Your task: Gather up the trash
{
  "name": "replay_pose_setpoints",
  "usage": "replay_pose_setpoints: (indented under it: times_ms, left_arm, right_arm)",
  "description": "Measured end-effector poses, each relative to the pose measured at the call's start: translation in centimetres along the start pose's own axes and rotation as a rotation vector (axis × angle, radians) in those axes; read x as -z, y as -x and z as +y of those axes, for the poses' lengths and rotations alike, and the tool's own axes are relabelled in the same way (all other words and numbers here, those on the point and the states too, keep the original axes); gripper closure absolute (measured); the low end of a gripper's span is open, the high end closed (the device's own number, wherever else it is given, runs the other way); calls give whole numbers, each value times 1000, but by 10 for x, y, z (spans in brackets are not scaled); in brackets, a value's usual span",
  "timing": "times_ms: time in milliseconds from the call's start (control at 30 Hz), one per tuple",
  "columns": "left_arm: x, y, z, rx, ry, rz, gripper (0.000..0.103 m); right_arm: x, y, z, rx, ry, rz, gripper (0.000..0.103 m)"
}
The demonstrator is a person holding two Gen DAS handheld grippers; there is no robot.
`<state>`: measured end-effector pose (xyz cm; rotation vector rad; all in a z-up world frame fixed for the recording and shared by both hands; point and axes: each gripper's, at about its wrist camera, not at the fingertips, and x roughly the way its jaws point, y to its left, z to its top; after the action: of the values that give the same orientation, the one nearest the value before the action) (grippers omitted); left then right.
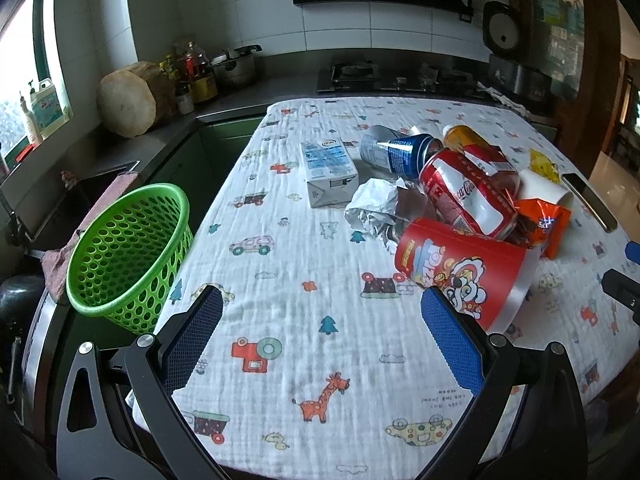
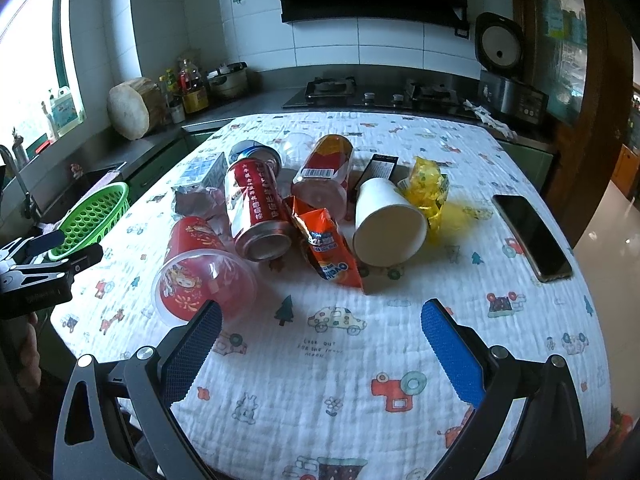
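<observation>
your left gripper (image 1: 322,312) hung with jaws spread and empty over the patterned cloth (image 1: 304,264); your right gripper (image 2: 322,312) was the same. the trash pile (image 2: 304,204) (cans, cups, wrappers) lay mid-table ahead of both, and the green basket (image 1: 128,252) stood at the table's left edge.

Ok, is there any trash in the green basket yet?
No, in the left wrist view the green basket at the table edge shows only its bare perforated wall and bottom.
</observation>
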<state>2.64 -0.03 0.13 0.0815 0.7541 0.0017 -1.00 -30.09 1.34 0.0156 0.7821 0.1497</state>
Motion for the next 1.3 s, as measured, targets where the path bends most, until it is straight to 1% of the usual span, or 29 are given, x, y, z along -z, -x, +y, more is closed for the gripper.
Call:
replay_pose_setpoints:
  times_ms: [167,500,567,667,700,800,933,1033,1167,1267,1300]
  left_arm:
    - [-2,0,-4,-9,-1,7,5]
    - [-8,-2,-7,9,37,49,5]
    - [-10,-3,-9,21,48,63,5]
    - [-13,-6,-14,59,78,101,5]
    - [-14,-8,-17,83,91,118,5]
    - [-18,-13,-26,118,111,149,6]
    - [-24,-23,-36,181,165,204,6]
    - [-29,-30,-47,198,190,233,6]
    - [-34,-41,-57,204,222,263,6]
    - [-37,-53,-66,214,242,301,7]
    - [-37,-59,-67,222,256,321,9]
  right_arm:
    - [-1,-2,-1,-3,15,3,7]
    - [-9,-6,-9,-21,22,-2,7]
    - [-11,-7,-11,-26,27,-3,7]
    - [-13,-8,-15,-34,29,-6,8]
    - [-14,-9,-16,-35,29,-6,8]
    - [-15,-11,-21,-43,25,-5,8]
    - [-16,-14,-30,-58,11,-2,10]
    - [-18,-17,-34,-68,12,5,15]
    - [-20,-20,-36,-73,25,11,15]
    - [-20,-22,-38,-79,31,13,15]
    - [-21,-23,-39,-81,30,13,15]
